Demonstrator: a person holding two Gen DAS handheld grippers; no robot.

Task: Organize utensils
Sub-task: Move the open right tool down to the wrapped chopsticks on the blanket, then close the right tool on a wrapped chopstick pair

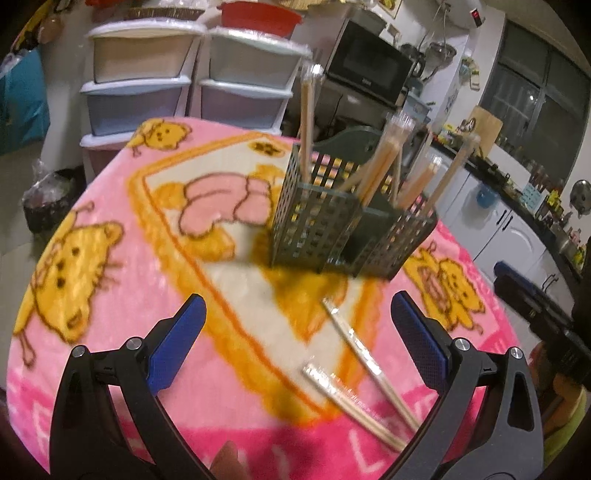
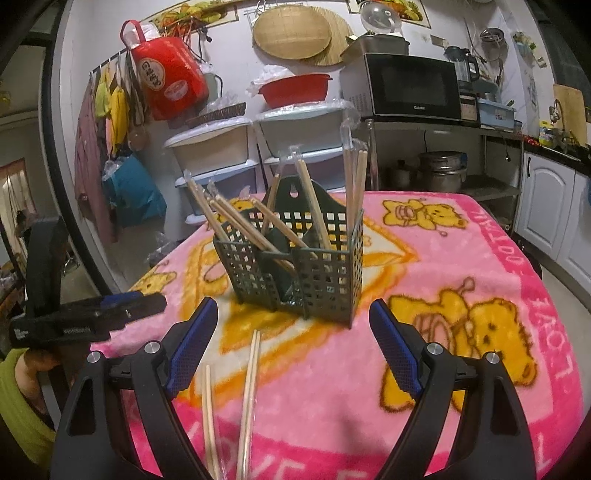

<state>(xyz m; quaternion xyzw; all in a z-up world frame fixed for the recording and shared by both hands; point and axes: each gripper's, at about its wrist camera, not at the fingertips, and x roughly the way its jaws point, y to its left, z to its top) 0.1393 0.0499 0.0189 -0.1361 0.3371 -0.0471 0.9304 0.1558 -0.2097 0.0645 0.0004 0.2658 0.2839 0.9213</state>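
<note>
Green caddy [image 2: 295, 273]: ahead of both tools, wrapped chopsticks upright inside.
Loose chopsticks [image 1: 364, 363]: between left tool's [image 1: 297, 321] wide fingers.
Right tool [image 2: 293, 325]: wide, empty.

**A lived-in home kitchen**

A black microwave [image 2: 413, 86] sits on a metal rack at one o'clock, with steel pots [image 2: 441, 170] on the shelf beneath. Woven bamboo trays [image 2: 295, 31] hang on the wall at twelve, above a red basin [image 2: 293, 88] and stacked plastic drawers [image 2: 218, 155]. White cabinets [image 2: 546, 206] line the three o'clock side. A pink cartoon-bear blanket [image 2: 461, 258] covers the table.
</note>
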